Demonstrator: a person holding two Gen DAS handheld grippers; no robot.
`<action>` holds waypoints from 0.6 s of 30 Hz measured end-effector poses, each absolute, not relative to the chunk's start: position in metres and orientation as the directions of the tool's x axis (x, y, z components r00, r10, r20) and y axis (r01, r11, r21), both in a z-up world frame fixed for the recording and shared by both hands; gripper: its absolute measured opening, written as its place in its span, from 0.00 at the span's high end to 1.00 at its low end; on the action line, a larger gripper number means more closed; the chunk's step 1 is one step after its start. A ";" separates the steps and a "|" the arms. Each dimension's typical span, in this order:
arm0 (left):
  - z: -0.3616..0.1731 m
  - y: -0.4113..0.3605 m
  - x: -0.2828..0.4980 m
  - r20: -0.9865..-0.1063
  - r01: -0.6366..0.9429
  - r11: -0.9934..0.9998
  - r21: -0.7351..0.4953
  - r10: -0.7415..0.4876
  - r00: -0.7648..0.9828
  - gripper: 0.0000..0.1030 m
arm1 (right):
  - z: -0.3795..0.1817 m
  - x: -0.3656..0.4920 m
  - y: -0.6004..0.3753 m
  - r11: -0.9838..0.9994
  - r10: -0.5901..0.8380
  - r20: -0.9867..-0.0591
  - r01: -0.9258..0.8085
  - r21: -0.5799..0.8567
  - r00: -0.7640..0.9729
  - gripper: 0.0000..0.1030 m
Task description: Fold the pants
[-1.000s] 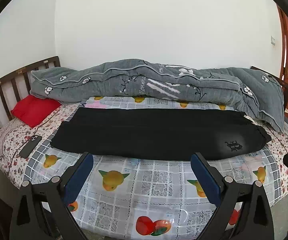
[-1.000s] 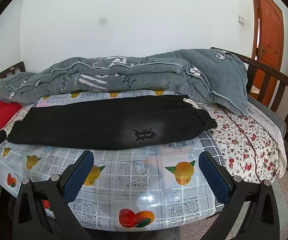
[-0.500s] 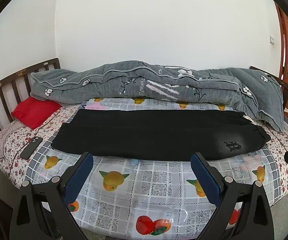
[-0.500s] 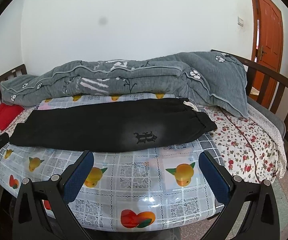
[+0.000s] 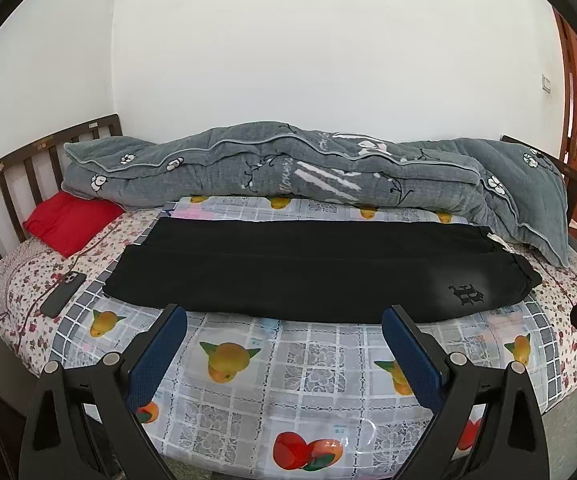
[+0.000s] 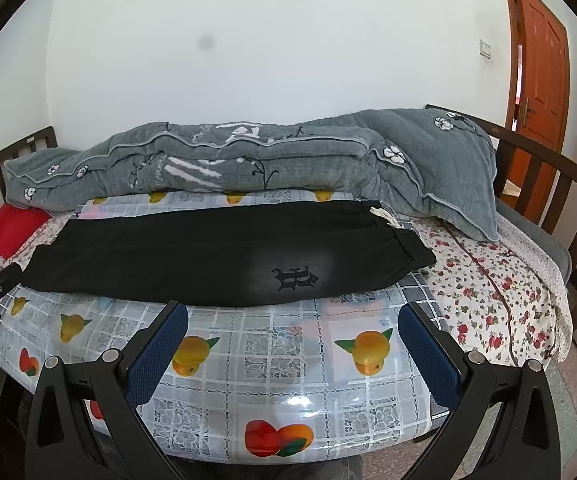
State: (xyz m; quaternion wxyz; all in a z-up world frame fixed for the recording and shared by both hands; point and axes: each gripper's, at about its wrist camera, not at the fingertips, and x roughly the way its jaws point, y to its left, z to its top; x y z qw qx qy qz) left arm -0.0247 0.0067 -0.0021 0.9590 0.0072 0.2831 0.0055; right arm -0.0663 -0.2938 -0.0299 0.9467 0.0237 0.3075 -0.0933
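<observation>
Black pants point(image 5: 312, 268) lie flat across the bed, folded lengthwise, waistband at the right and leg ends at the left; a dark logo point(image 5: 466, 293) sits near the waist. They also show in the right wrist view point(image 6: 224, 256). My left gripper point(image 5: 284, 316) is open and empty, held just in front of the pants' near edge. My right gripper point(image 6: 294, 312) is open and empty, in front of the waist end near the logo point(image 6: 294, 278).
A fruit-print plastic cloth point(image 5: 288, 380) covers the bed under the pants. A grey quilt point(image 5: 308, 172) lies along the back. A red pillow point(image 5: 70, 220) and a phone point(image 5: 64, 288) are at the left. Wooden rails point(image 6: 560, 196) bound both ends. An orange door point(image 6: 540, 76) is at the right.
Both grippers have tilted or risen slightly, so the bed sits lower in each view. The pants have not moved. Both grippers stay open.
</observation>
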 end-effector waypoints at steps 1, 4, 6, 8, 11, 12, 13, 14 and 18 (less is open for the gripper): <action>-0.002 0.007 -0.025 -0.543 -0.005 1.000 0.017 0.013 0.840 0.04 | -0.029 -0.066 -0.293 0.982 -0.162 -0.586 0.191 -0.012 0.794 0.00; -0.002 0.007 -0.024 -0.543 -0.006 1.000 0.016 0.013 0.839 0.04 | -0.029 -0.066 -0.293 0.982 -0.163 -0.586 0.189 -0.017 0.794 0.00; -0.002 0.007 -0.025 -0.544 -0.006 1.000 0.017 0.014 0.839 0.04 | -0.028 -0.066 -0.291 0.982 -0.163 -0.585 0.187 -0.018 0.794 0.00; -0.002 0.008 -0.025 -0.543 -0.003 1.000 0.017 0.012 0.839 0.04 | -0.028 -0.066 -0.290 0.982 -0.161 -0.585 0.186 -0.018 0.795 0.00; -0.002 0.008 -0.025 -0.544 -0.005 1.000 0.016 0.012 0.839 0.04 | -0.028 -0.066 -0.289 0.983 -0.163 -0.584 0.184 -0.024 0.795 0.00; -0.002 0.009 -0.025 -0.543 -0.004 1.000 0.015 0.011 0.839 0.04 | -0.028 -0.066 -0.289 0.983 -0.162 -0.584 0.184 -0.023 0.795 0.00; -0.002 0.008 -0.025 -0.543 -0.004 1.000 0.015 0.012 0.839 0.04 | -0.028 -0.066 -0.289 0.983 -0.162 -0.584 0.184 -0.022 0.795 0.00; -0.002 0.009 -0.025 -0.544 -0.005 1.000 0.016 0.013 0.839 0.04 | -0.028 -0.066 -0.288 0.983 -0.162 -0.584 0.184 -0.022 0.795 0.00; -0.003 0.010 -0.025 -0.543 -0.003 1.000 0.015 0.011 0.840 0.04 | -0.028 -0.066 -0.288 0.982 -0.163 -0.584 0.185 -0.023 0.795 0.00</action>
